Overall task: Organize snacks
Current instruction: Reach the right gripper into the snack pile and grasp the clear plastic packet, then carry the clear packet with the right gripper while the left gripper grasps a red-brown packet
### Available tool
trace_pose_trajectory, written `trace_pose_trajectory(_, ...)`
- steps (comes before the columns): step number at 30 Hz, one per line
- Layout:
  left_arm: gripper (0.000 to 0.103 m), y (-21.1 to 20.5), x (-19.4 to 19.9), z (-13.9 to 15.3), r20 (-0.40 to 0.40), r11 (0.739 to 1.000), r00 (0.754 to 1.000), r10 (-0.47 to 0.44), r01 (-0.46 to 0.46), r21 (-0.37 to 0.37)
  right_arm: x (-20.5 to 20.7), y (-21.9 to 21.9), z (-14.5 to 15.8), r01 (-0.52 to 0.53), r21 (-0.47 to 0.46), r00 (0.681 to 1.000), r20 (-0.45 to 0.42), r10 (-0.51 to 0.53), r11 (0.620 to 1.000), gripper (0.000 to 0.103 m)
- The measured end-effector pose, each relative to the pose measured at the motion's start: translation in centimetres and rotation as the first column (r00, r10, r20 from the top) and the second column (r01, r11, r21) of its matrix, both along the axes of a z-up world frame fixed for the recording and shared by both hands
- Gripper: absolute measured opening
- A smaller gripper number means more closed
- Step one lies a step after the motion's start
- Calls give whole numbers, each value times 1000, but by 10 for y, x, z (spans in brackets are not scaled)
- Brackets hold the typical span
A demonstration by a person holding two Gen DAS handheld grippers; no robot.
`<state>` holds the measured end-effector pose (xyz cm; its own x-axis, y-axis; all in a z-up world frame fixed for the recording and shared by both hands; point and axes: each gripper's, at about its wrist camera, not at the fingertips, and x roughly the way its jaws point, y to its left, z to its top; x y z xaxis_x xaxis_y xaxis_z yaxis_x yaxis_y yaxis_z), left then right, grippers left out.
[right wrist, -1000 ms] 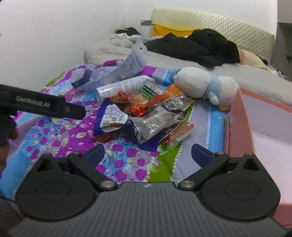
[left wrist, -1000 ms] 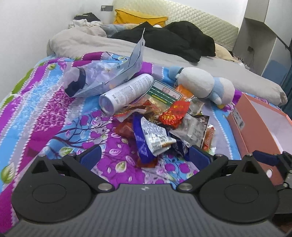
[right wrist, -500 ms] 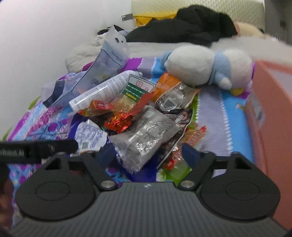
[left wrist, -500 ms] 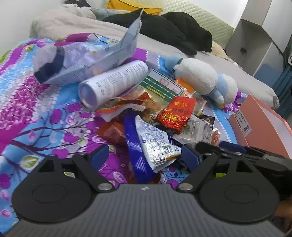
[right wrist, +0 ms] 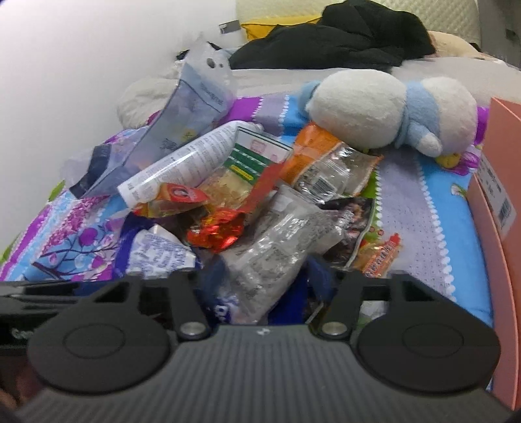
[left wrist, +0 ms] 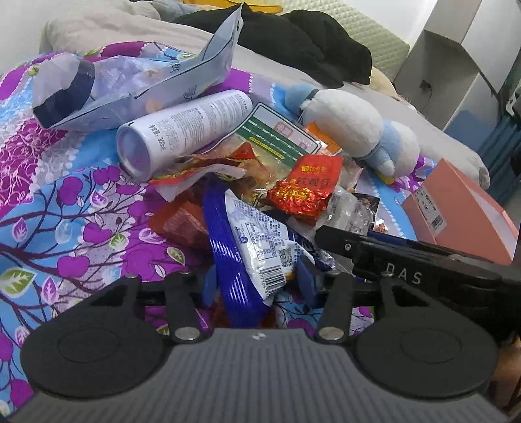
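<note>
The pink box (left wrist: pixel 462 208) sits at the right of the bed (left wrist: pixel 65 201); its inside is cut off. Beside it lies the snack pile (left wrist: pixel 276 195). Left tool (left wrist: pixel 257 283) is closing around a blue-and-white packet (left wrist: pixel 260 247); right tool (right wrist: pixel 260 286) around a clear silvery packet (right wrist: pixel 276 247). Contact is hard to make out.

Non-task items noted. A white-and-blue plush toy (left wrist: pixel 355 130) lies at centre right of the frame on the floral bedspread (left wrist: pixel 65 208). A white spray can (left wrist: pixel 182 130) lies on its side, centre left. Black clothing (left wrist: pixel 293 42) is heaped at the top. A yellow pillow (right wrist: pixel 276 22) sits behind it. A grey cabinet (left wrist: pixel 456 55) stands upper right.
</note>
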<state>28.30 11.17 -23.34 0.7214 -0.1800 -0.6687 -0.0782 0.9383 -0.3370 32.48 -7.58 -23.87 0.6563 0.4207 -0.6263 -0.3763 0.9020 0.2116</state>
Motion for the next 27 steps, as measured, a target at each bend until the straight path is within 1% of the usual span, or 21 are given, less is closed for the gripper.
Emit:
trace_pose_trajectory(3,53,1,-6,2,-3,1000,1000,6,-6,-17,-5,1,3,-16,-2,1000,2,16,1000,50)
trace_pose_trajectory(7,52,1,-20,5,-4,1000,1000,13,-13,-28,-16,-3,8,-19,-5,1000,-6,19,1000,48)
trace_pose_trajectory(11,52,-3,-38,12,-4,999,1000,14,-14,-31,-32,-14,14,0,-17,1000,-10,0,1000,47)
trace_pose_trajectory(22,50,-21,-101,24,-7,1000,1000,-3,3,-22,-104,-48,27,14,-46,999,-40,-16,999,46)
trace_pose_trajectory(27,51,-24,-123,24,-18,1000,1000,-15,15,-16,-143,-62,26,5,-78,998,-60,-9,997,46)
